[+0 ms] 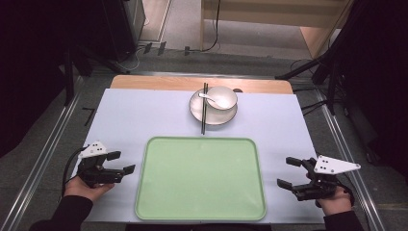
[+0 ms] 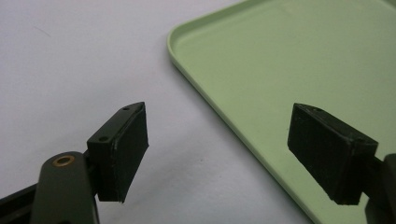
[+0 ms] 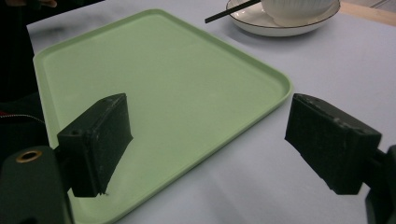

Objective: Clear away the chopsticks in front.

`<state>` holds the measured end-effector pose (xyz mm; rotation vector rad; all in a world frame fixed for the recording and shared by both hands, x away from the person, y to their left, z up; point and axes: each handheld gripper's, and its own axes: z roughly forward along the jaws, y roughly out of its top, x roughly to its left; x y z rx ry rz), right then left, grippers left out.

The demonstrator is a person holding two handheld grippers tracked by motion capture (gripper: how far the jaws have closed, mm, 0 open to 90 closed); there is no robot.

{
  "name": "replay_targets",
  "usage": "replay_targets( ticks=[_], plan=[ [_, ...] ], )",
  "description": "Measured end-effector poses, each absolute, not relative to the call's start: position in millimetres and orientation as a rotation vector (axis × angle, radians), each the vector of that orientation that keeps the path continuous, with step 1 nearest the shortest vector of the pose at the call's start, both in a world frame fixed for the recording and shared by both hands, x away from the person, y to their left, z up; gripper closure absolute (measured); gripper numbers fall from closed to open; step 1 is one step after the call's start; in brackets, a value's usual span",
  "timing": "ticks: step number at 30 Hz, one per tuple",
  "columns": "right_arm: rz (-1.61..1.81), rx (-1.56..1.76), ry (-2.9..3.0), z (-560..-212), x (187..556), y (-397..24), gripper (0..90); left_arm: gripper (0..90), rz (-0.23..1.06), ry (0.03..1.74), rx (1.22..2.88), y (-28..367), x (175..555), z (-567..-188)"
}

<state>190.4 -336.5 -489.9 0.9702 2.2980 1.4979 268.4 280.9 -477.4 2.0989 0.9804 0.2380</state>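
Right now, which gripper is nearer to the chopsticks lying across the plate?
Left, though only slightly. The left gripper sits beside the green tray's left edge; the right gripper sits off its right edge. The chopsticks lie beyond the tray's far edge, nearer the left gripper's side.

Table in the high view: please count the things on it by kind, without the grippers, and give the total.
Green tray: 1
Plate: 1
White bowl: 1
White spoon: 1
Black chopsticks: 1 pair, lying across the plate
Total: 5 things, counting the pair as 1
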Motion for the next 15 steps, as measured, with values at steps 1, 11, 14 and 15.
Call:
replay_targets(
  ticks=[1,11,14,15],
  plan=[
    [1.499,0.971,2.297,-490.1,190.3,-336.7,14.8,23.7,0.222,0.973,2.098,281.0,268.0,-477.2],
    [1.501,0.965,2.302,-490.2,189.7,-337.1,14.8,25.6,0.214,0.96,2.092,281.5,267.3,-476.5],
    [1.497,0.966,2.303,-490.3,189.7,-337.3,14.8,27.6,0.192,0.947,2.086,281.6,266.7,-476.5],
    [1.497,0.969,2.303,-490.2,189.6,-337.3,14.8,27.5,0.198,0.944,2.094,281.3,266.4,-476.4]
  ],
)
